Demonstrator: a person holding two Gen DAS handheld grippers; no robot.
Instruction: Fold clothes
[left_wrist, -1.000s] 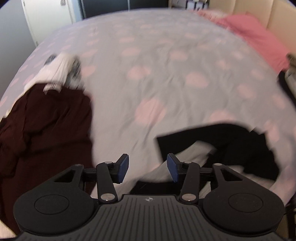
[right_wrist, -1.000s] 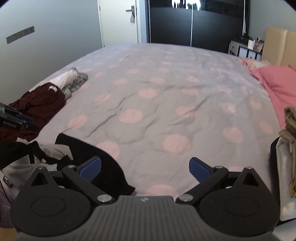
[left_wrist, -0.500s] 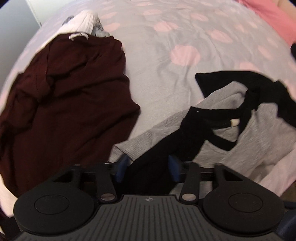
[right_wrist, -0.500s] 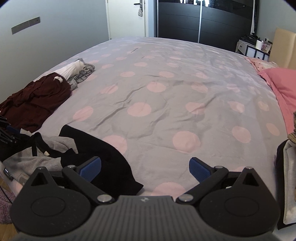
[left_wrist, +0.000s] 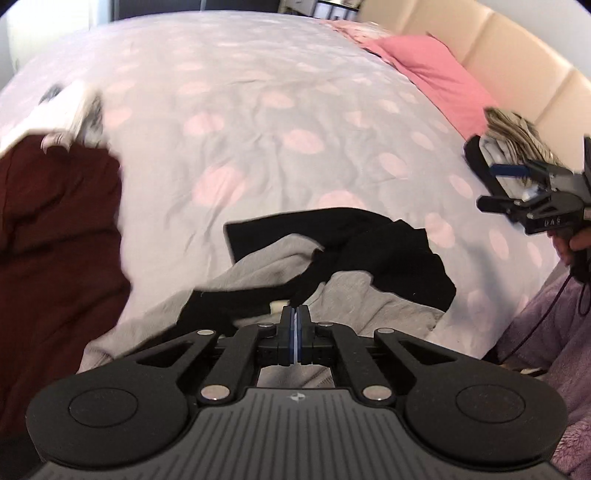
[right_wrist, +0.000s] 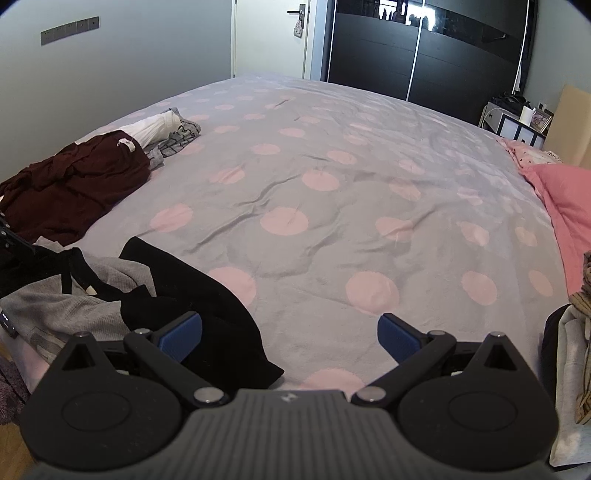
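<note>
Left wrist view: we see the left claw (left_wrist: 295, 320) clenched, its jaws having just been closing; whether the black garment (left_wrist: 373, 254) is pinched we cannot tell. It lies tangled with a grey garment (left_wrist: 354, 295) at the bed (left_wrist: 258, 110) near edge.

Right wrist view: the right claw (right_wrist: 290, 334) stands released, holding nothing. A maroon garment (right_wrist: 74, 184) lies unfolded at the left edge. We judge folding barely begun.

My left gripper (left_wrist: 295, 314) points steeply down, its jaws just closed until the blue pads meet, with a strand of black fabric running to their tips. My right gripper (right_wrist: 290, 334) is tilted down, jaws spread wide with nothing between them. A hand (left_wrist: 576, 245) grips its handle.
</note>
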